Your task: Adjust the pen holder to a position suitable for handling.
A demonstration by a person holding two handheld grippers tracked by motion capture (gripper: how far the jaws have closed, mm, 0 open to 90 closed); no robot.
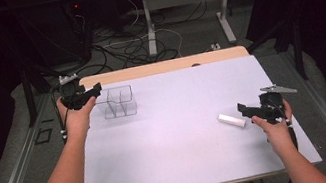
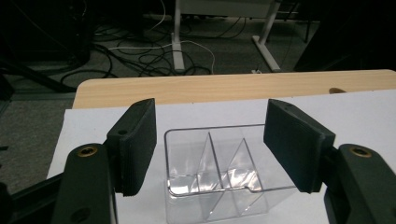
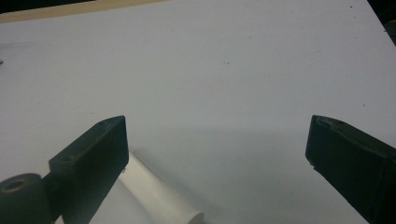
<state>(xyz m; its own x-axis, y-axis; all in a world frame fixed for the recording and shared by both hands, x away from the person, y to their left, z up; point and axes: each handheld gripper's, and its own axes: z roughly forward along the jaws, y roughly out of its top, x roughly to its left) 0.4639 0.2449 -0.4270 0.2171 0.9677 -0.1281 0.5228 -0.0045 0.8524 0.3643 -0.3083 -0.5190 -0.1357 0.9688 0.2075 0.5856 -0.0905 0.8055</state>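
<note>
White table (image 1: 188,158) — left gripper (image 2: 210,140) open, framing clear box (image 2: 219,172); right gripper (image 3: 217,158) wide.

bright table, dark surroundings

the white table sheet (image 1: 183,133) is evenly lit from above, while the frame edges and floor beyond sink into near black. soft shadows fall beside the white tube (image 3: 159,196). glare glints on the clear box (image 2: 219,172). all pictures look slightly soft.

Clear divided box (image 1: 119,101) stands upright far-left; white, seemingly cylindrical tube (image 1: 231,120) lies right.
</note>
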